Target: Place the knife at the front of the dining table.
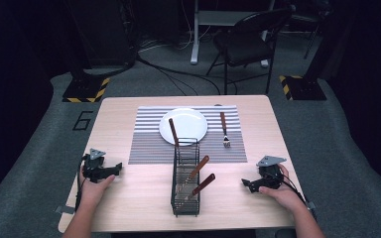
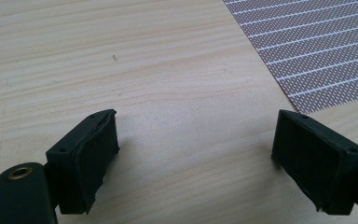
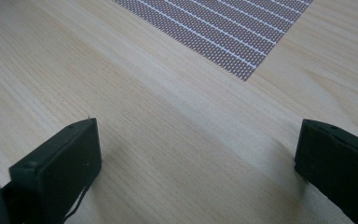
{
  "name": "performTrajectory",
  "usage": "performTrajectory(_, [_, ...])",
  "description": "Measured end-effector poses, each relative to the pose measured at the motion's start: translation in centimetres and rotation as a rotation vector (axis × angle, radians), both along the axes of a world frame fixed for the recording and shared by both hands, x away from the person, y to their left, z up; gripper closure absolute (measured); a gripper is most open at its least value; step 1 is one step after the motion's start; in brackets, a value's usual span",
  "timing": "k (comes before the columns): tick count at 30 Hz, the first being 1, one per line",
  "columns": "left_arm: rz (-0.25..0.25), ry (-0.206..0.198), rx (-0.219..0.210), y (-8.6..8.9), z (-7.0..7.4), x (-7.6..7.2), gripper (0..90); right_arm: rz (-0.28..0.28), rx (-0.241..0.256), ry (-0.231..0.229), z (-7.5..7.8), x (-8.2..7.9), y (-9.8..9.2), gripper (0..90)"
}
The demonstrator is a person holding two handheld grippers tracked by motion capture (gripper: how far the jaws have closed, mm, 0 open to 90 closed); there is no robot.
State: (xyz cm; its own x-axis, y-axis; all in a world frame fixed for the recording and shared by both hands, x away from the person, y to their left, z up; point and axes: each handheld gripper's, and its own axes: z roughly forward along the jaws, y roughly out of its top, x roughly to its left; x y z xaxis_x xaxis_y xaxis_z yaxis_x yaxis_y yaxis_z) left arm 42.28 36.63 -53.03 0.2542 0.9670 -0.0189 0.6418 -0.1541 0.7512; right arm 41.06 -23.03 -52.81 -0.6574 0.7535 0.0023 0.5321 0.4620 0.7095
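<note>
Folding chair (image 1: 250, 42) behind the table (image 1: 129, 106).

Counter (image 1: 129, 198): pale wood with fine grain. Placemat (image 1: 149, 144) at 12 o'clock: grey with thin white stripes; close up, a dotted weave. Plate (image 1: 191, 121) on it: plain white. Fork (image 1: 224, 130) at 1 o'clock: brown handle, silver head. Wire caddy (image 1: 185, 198) at centre: black, its utensils brown-handled. Left gripper (image 1: 110, 169) and right gripper (image 1: 248, 184): black jaws, grey top plates.

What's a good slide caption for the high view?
Both grippers, left and right, rest open on the table either side of a wire cutlery basket, plate and fork on the placemat.
</note>
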Motion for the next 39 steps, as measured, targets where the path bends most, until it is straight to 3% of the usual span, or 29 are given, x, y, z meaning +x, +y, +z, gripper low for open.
performTrajectory(26, [-0.003,0.006,-0.001,0.0,0.1,0.0,14.3,0.0,0.0,0.0,0.0,0.0,0.0,0.0])
performTrajectory(31, [-0.005,0.022,0.01,0.0,0.3,-0.1,19.4,-0.001,0.001,-0.003,0.0,0.0,0.0,0.0])
performTrajectory(35, [0.003,0.036,-0.016,0.1,0.7,-0.2,22.7,0.001,-0.001,0.0,0.0,0.0,0.0,0.0])
performTrajectory(39, [-0.001,0.016,-0.03,0.0,1.8,-0.5,30.5,0.0,0.0,0.0,0.0,0.0,0.0,0.0])
